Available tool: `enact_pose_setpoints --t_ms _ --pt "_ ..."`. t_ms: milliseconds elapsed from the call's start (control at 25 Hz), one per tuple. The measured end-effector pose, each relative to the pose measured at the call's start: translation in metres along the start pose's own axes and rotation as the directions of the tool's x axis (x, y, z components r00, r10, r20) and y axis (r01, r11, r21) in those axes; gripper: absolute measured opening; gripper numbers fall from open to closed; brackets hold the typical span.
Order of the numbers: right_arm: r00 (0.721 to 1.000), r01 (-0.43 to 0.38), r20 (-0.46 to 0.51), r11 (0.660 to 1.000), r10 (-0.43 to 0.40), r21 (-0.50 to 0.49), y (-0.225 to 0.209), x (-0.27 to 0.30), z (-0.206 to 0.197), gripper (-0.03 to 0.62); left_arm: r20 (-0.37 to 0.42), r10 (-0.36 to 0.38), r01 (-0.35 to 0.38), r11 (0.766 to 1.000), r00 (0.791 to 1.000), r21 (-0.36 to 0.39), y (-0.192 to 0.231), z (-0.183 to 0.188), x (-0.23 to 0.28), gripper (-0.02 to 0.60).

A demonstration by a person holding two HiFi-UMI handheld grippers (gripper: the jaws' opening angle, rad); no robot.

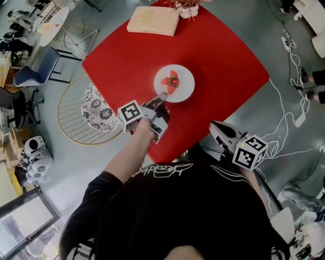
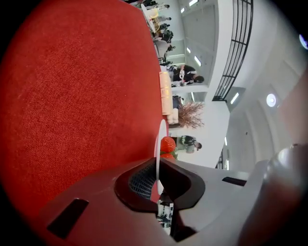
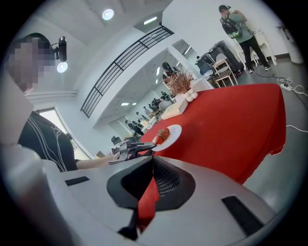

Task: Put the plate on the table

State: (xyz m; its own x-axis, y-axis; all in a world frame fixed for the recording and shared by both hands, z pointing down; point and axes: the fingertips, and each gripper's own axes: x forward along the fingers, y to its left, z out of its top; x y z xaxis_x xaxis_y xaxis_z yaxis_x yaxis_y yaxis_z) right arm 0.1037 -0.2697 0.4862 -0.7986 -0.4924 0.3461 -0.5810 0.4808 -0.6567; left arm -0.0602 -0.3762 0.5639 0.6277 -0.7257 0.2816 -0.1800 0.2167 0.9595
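Observation:
A white plate [image 1: 182,89] with strawberries [image 1: 171,81] on it is over the middle of the red table [image 1: 218,51]. My left gripper [image 1: 162,95] is shut on the plate's near rim. In the left gripper view the plate [image 2: 159,144] shows edge-on between the jaws of my left gripper [image 2: 158,185], with a strawberry [image 2: 168,144] beside it. Whether the plate rests on the cloth or hangs just above it, I cannot tell. My right gripper [image 1: 215,127] hangs off the table's near edge, shut and empty. The right gripper view shows the plate [image 3: 174,133] and the left gripper [image 3: 144,146] beyond my right gripper [image 3: 153,163].
A beige box [image 1: 153,21] and a dried flower bunch [image 1: 185,6] lie at the table's far side. A wire chair with a patterned cushion [image 1: 96,107] stands left of the table. Cables [image 1: 294,61] run over the floor on the right. People stand in the background.

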Motion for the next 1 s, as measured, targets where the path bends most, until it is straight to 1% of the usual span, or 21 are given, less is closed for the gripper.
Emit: enact_pose_setpoints --t_ms 520,800,1000 --pt "1.000 0.003 -0.013 1.000 -0.003 0.009 -0.004 0.002 -0.003 0.008 0.001 0.089 -0.089 0.996 0.996 -0.018 0.023 0.007 0.005 0.017" --pt "1.000 -0.008 -0.010 1.000 0.009 0.026 -0.002 0.002 -0.009 0.008 -0.004 0.101 -0.101 0.994 0.995 -0.031 0.028 0.006 0.005 0.017" --pt "1.000 -0.006 -0.016 1.000 0.006 0.016 -0.001 0.004 -0.009 0.008 -0.012 0.103 -0.104 0.993 0.995 -0.049 0.030 0.006 0.005 0.017"
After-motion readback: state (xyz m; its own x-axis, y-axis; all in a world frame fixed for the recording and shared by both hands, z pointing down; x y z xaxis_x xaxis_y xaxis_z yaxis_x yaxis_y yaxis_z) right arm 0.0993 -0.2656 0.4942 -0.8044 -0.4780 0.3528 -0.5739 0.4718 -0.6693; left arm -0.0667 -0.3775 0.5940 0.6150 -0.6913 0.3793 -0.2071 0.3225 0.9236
